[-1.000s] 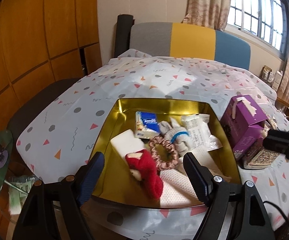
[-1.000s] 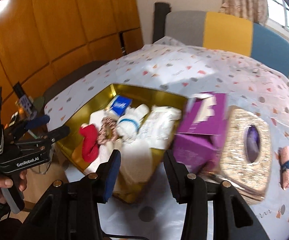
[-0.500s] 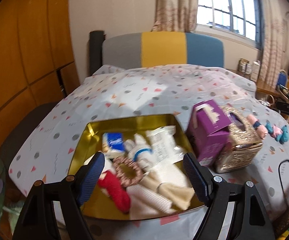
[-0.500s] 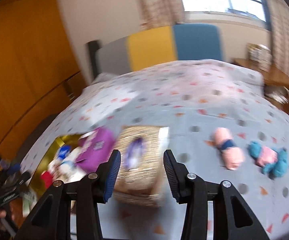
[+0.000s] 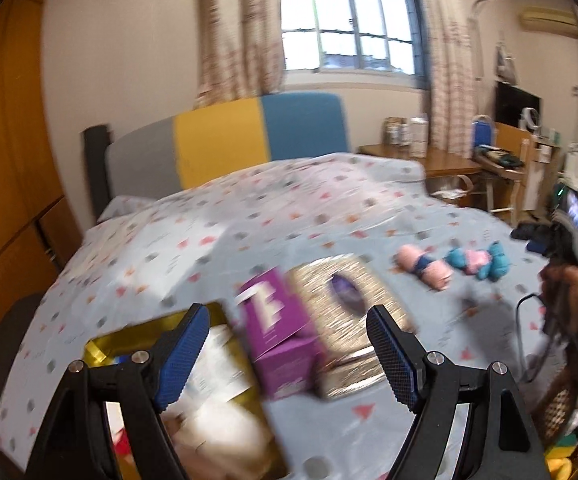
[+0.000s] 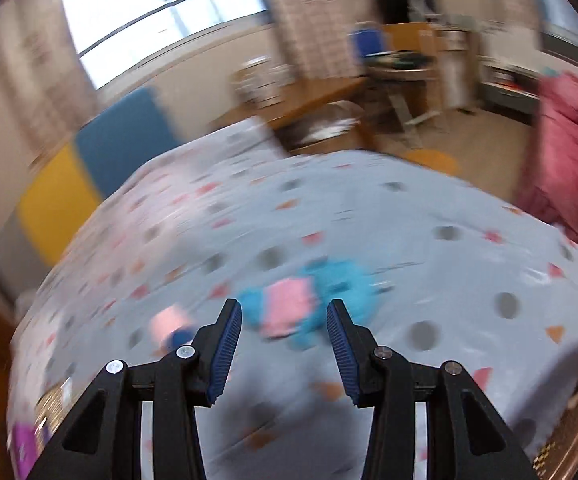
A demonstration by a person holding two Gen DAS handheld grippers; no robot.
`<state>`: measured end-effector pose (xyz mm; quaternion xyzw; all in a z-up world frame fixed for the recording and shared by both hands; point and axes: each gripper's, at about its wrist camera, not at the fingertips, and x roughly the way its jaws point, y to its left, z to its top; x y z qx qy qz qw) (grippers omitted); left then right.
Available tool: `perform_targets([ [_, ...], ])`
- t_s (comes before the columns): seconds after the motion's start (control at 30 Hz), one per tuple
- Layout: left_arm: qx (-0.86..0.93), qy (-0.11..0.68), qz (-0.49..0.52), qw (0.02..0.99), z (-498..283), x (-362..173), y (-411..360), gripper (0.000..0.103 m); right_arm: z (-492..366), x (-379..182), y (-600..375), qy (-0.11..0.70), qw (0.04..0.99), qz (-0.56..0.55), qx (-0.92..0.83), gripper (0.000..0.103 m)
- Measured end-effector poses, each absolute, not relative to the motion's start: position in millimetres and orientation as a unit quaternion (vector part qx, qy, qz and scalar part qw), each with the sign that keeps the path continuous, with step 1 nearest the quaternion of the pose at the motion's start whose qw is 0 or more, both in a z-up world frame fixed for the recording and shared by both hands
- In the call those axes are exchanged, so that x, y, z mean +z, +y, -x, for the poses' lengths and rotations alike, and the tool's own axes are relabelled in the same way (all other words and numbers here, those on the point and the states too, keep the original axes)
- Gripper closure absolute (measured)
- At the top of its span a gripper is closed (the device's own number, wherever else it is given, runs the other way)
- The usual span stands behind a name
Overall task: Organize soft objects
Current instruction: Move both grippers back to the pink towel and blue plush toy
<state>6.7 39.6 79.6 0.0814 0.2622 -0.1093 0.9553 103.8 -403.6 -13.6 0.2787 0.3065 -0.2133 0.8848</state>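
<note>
Left tool point(image 5: 289, 322): blue-padded fingers wide apart, holding nothing, touching nothing. Raised above the near edge of the bed with the grey sheet printed with dots and triangles point(image 5: 273, 216). Framed between its fingers: a purple cardboard box point(image 5: 277, 332) and, just beside it on the right, a glittery golden tissue box cover point(image 5: 345, 308), the two touching or nearly so. Under the left finger, a shiny golden rectangular tin point(image 5: 101, 350) with white soft things inside, too blurred to name one by one.

Right tool point(image 6: 284, 320): also open, fingers well apart, empty, not in contact with anything. Aimed at a fluffy turquoise and pink soft toy point(image 6: 309, 304) lying on the sheet, seen in the gap between the fingers but lower and apart from them. Left of that toy, near the left finger, a pink soft roll with a dark blue band point(image 6: 171, 326), partly hidden by the finger.

In the left wrist view, same two soft things on the right part of the bed, side by side, well apart from the golden tin. Strong motion blur in both views.
</note>
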Motion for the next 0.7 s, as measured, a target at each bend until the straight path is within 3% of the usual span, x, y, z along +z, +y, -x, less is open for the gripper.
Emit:
perform_targets([
  [0.13, -0.167, 0.266, -0.085, 0.946, -25, 93, -7, 0.022, -90, -30, -435, 0.300, 0.857, -0.351, -0.229, 0.058],
  [0.33, -0.229, 0.294, -0.097, 0.923, -59, 93, -85, 0.022, -87, -36, -438, 0.312, 0.849, -0.375, -0.203, 0.058],
  [0.7, -0.246, 0.445, -0.060, 0.859, -160, 12, -197, 0.022, -85, -42, -445, 0.292, 0.836, -0.431, -0.174, 0.058],
])
